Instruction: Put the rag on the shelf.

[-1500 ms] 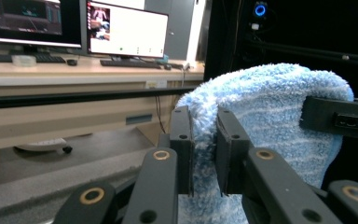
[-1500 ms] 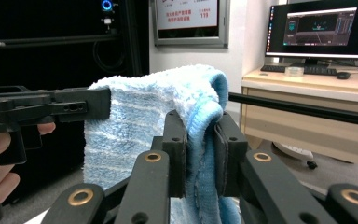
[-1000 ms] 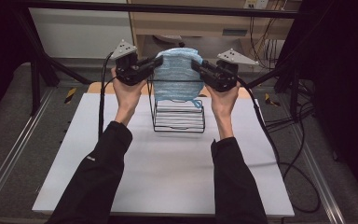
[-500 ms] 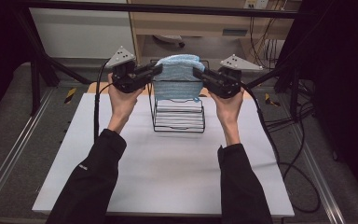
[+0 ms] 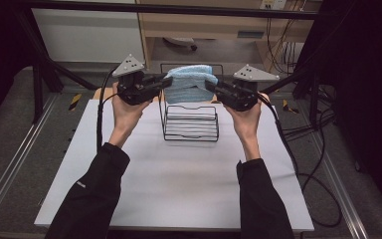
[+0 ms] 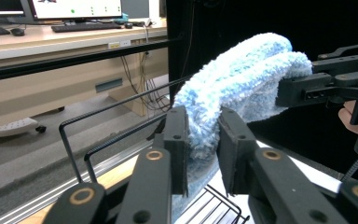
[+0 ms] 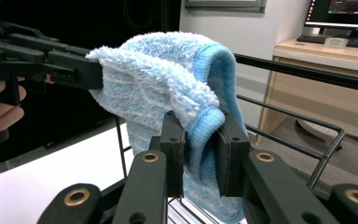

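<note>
- The blue towel (image 5: 193, 82) hung above the wire rack (image 5: 190, 119), at the table's far middle; the left gripper (image 5: 163, 82) and right gripper (image 5: 210, 85) each pinched one end.
- Its sagging folds could snag the rack's top bar if lowered unevenly.
- One pinch looked shallow; a slip would drop that end.
- Open white table (image 5: 179, 174) lay nearer; the far edge was close behind.

Both forearms, in black sleeves, reach forward from the near edge, roughly parallel and well apart. The left hand (image 5: 124, 107) holds the left gripper (image 5: 166, 80) raised, its fingers (image 6: 177, 140) pointing inward to the right and pinched close together. The right hand (image 5: 246, 119) holds the right gripper (image 5: 209, 84) at the same height, facing the left one, its fingers (image 7: 175, 144) likewise pinched.
</note>
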